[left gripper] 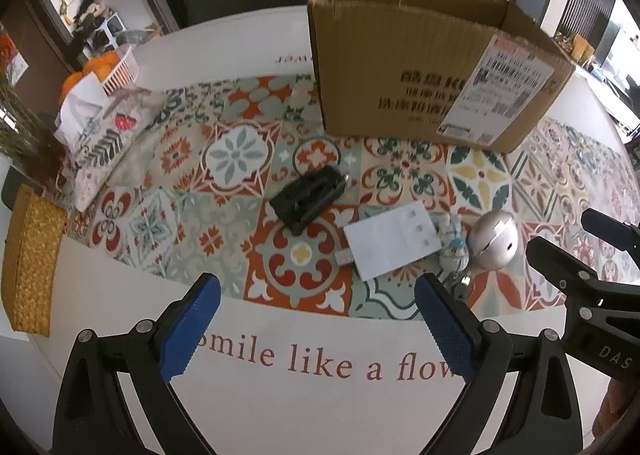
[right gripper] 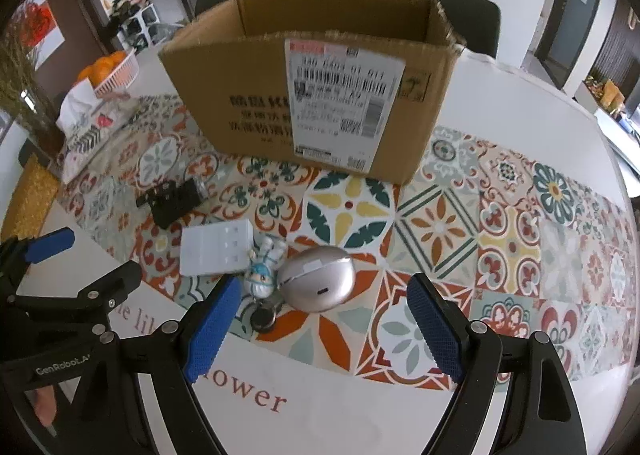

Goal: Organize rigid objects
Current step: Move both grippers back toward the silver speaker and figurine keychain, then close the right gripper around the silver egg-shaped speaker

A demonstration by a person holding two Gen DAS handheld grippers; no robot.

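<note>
We hold our left gripper (left gripper: 318, 329) and right gripper (right gripper: 324, 329) with fingers apart, gripping nothing. The silver case (right gripper: 316, 279) lies just ahead between our right fingers; the cardboard box (right gripper: 320, 95) stands beyond.

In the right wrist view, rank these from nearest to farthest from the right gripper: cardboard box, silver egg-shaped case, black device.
From the right gripper:
1. Silver egg-shaped case, just ahead of the fingertips.
2. Black device, farther off to the left.
3. Cardboard box, at the back.
</note>
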